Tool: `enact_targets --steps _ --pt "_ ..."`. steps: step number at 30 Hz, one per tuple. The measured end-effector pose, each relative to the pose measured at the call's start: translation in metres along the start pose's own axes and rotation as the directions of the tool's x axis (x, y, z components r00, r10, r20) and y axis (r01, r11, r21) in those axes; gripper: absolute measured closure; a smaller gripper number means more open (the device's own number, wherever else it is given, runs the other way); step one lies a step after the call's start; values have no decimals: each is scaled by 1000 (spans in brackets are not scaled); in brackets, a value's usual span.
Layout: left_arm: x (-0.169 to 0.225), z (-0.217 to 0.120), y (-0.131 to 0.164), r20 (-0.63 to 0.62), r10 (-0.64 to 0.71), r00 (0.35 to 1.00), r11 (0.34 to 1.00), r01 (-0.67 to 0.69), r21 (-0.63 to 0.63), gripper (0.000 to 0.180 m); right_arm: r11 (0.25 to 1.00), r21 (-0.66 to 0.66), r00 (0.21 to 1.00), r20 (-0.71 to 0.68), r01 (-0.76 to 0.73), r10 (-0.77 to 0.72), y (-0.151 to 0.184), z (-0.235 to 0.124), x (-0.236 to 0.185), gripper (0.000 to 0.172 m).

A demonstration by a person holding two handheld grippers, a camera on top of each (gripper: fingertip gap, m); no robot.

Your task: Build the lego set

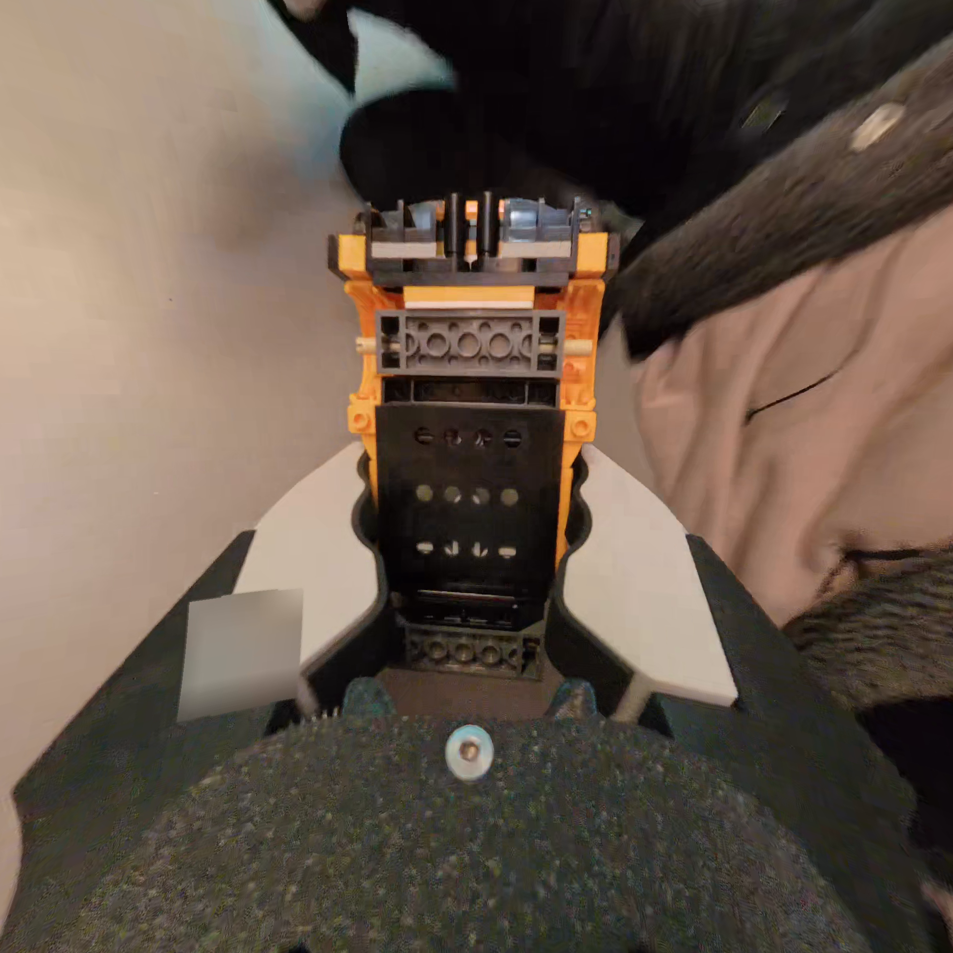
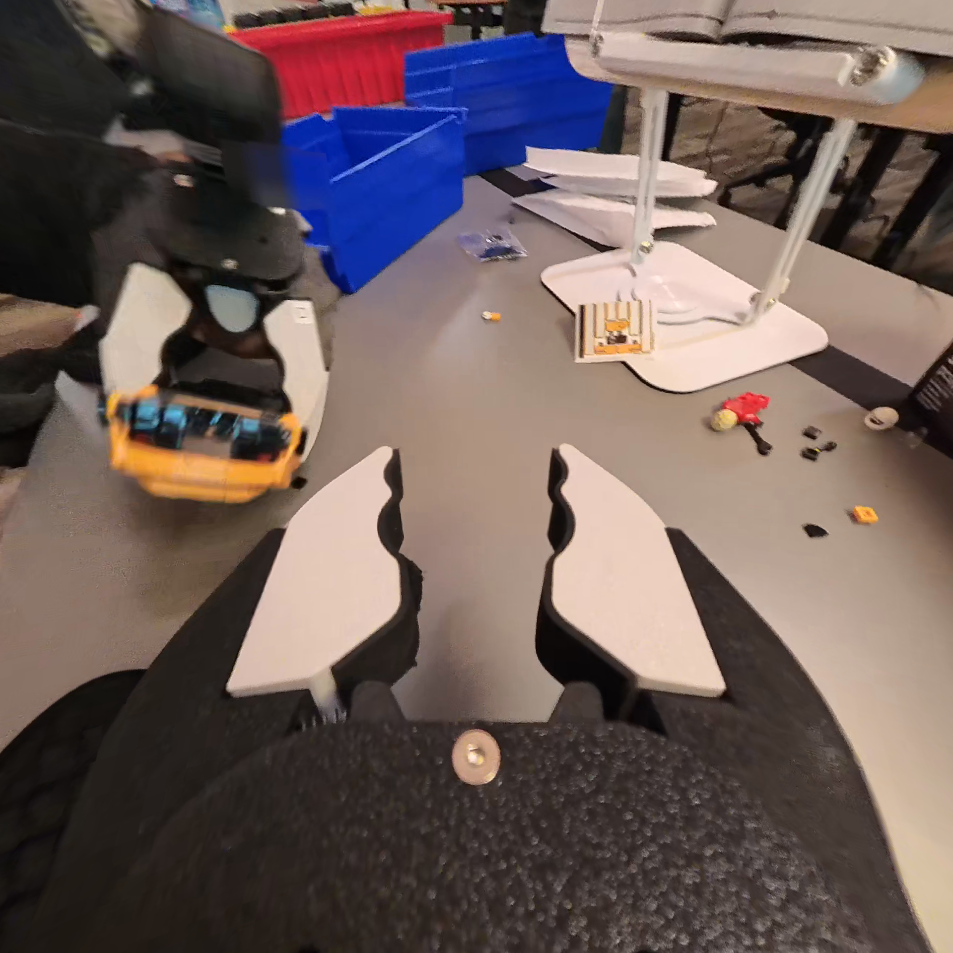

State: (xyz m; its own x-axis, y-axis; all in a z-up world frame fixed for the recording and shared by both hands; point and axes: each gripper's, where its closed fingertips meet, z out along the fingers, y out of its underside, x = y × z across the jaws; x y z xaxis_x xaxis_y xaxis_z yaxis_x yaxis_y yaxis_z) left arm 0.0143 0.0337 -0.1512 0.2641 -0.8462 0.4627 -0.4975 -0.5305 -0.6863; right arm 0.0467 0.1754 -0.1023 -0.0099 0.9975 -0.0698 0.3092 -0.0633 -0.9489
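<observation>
your left gripper [image 1: 472, 464] has hold of an orange and black brick-built model [image 1: 469, 412], seemingly a toy vehicle. it fills the centre of the left wrist view, and both dark pads press its orange sides. its long axis runs straight out along the fingers, so the far end with grey and black parts stands well past the fingertips. the underside faces the camera: a black plate with rows of round holes, a grey studded brick above it, and tan pins sticking out to either side.

your right gripper [image 2: 474, 464] holds nothing. its fingers stand fairly wide apart, with only bare grey tabletop [image 2: 464, 392] between them. from that gripper the model [image 2: 201, 448] lies to the left and a little ahead, in the middle left of the right wrist view, lifted above the tabletop in the left gripper [image 2: 206, 407]. its broad orange end faces the right gripper.

in the upper middle stand blue bins [image 2: 397, 180] and a red bin [image 2: 350, 56]. a white stand [image 2: 711, 340] with a small striped booklet [image 2: 613, 330] sits upper right, and loose red, black and orange pieces [image 2: 748, 417] lie at the right.
</observation>
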Motion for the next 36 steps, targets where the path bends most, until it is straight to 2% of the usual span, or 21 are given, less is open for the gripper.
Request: enact_targets --steps 2,4,6,8,9,13,17,20,22,23,25,29,31,33,36 --pt "14 -12 -15 -165 -94 982 968 129 216 109 999 32 997 75 13 -15 -5 1 -15 117" --pt "29 -29 -33 -355 -113 928 883 257 392 109 998 64 981 195 7 -20 -11 4 -40 114" --pt "42 -46 -46 -518 -82 851 788 374 489 109 993 116 956 289 10 -44 -23 8 -66 109" --pt "51 -57 -55 -633 -38 773 725 457 516 109 988 153 928 368 7 -64 -34 14 -86 105" --pt "56 -60 -58 -666 -11 746 717 470 515 109 988 156 908 417 -17 -50 -40 17 -94 104" --pt "65 -57 -66 -693 36 720 758 432 488 109 986 141 819 574 -91 -7 -61 25 -110 109" --pt "74 -68 -70 -763 87 640 755 457 470 109 985 81 661 749 -154 41 -76 24 -131 124" --pt "71 -71 -67 -739 69 670 751 452 480 109 975 62 628 773 -214 88 -77 26 -133 128" --pt "62 -73 -62 -716 25 698 735 473 486 108 960 14 618 768 -280 169 -75 31 -130 130" --pt "55 -74 -59 -690 -9 723 729 477 491 104 950 -10 615 760 -314 211 -73 34 -127 135" --pt "42 -78 -49 -603 -55 796 730 443 520 108 935 -48 631 725 -353 276 -64 39 -123 137" --pt "25 -63 -22 -364 -140 921 828 311 467 122 877 -176 628 637 -446 447 -35 56 -118 138" --pt "15 -61 -14 -265 -155 952 855 264 447 121 830 -249 610 579 -499 540 -21 67 -113 139" --pt "4 -64 -10 -195 -179 964 861 249 444 122 751 -313 554 524 -582 648 -10 78 -106 140" --pt "-18 -63 2 -119 -285 951 859 309 410 135 653 -363 492 444 -665 748 -1 96 -99 141"
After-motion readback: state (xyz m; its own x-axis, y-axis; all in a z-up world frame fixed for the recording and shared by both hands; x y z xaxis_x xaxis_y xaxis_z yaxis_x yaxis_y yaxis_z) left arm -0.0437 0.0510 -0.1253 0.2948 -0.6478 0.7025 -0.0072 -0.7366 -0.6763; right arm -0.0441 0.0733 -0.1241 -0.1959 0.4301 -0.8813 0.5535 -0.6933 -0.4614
